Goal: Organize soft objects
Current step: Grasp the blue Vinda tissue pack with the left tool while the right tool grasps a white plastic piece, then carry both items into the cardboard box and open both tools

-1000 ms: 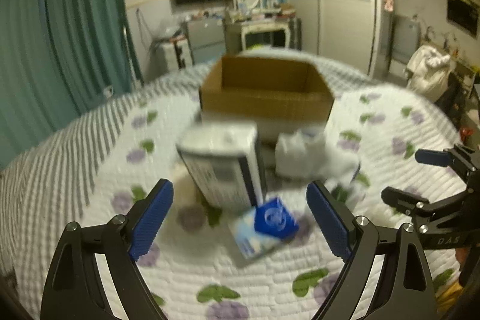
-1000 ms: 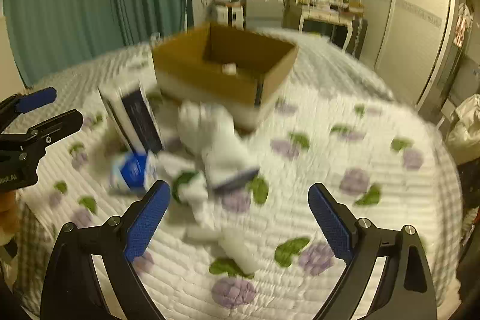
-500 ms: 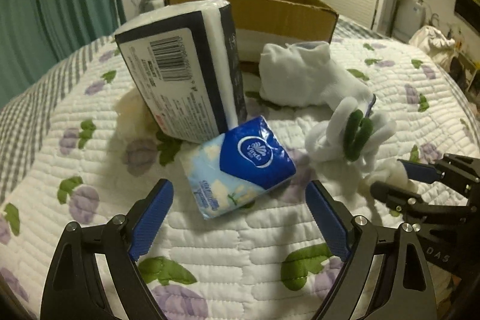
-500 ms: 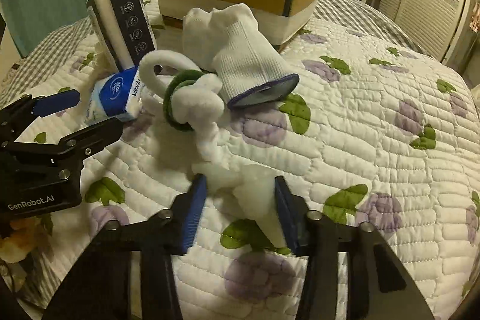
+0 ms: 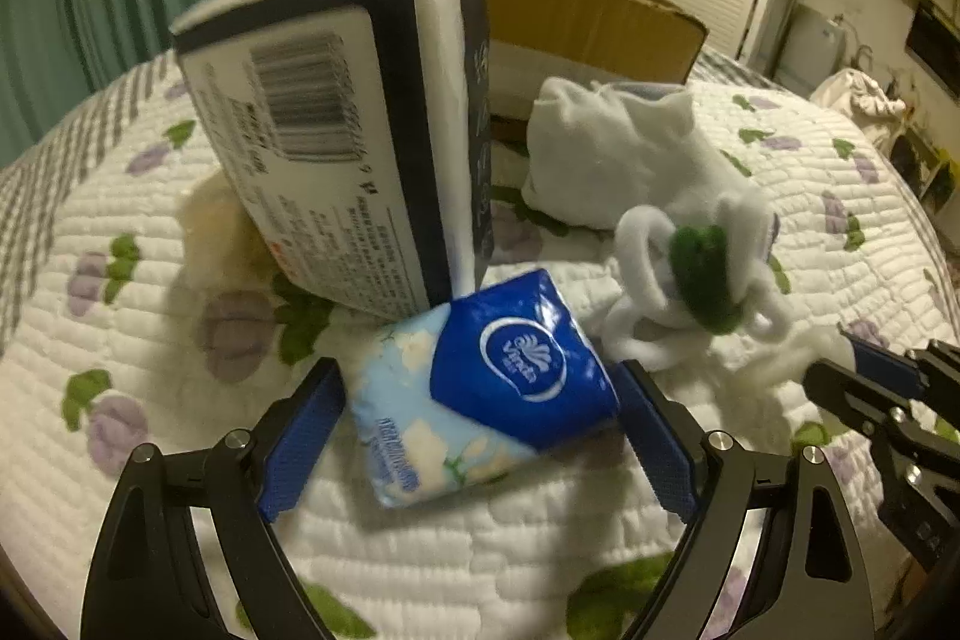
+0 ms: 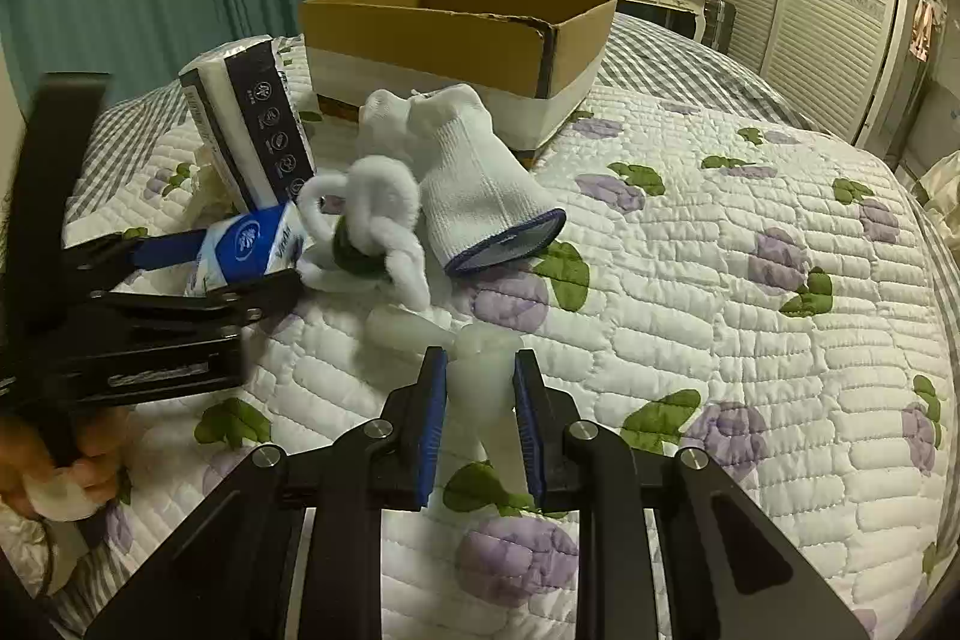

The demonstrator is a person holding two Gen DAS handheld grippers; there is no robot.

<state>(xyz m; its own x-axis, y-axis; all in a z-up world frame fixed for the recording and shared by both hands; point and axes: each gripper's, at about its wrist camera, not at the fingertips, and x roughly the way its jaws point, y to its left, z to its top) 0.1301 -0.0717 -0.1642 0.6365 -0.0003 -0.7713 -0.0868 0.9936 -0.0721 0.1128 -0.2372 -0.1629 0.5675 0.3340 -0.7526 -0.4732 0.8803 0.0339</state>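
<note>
Both my hand-held grippers have dropped to the bed: right hand-held gripper [image 6: 480, 418] has just clamped the white plush tail [image 6: 480, 382], left hand-held gripper [image 5: 480, 436] stands wide around the tissue pack [image 5: 486, 394], which I should squeeze centrally.

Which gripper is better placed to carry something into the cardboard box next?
Right. The right gripper is already shut on the white plush toy's leg. The left gripper only straddles the blue tissue pack, jaws open. The cardboard box stands open beyond.
</note>
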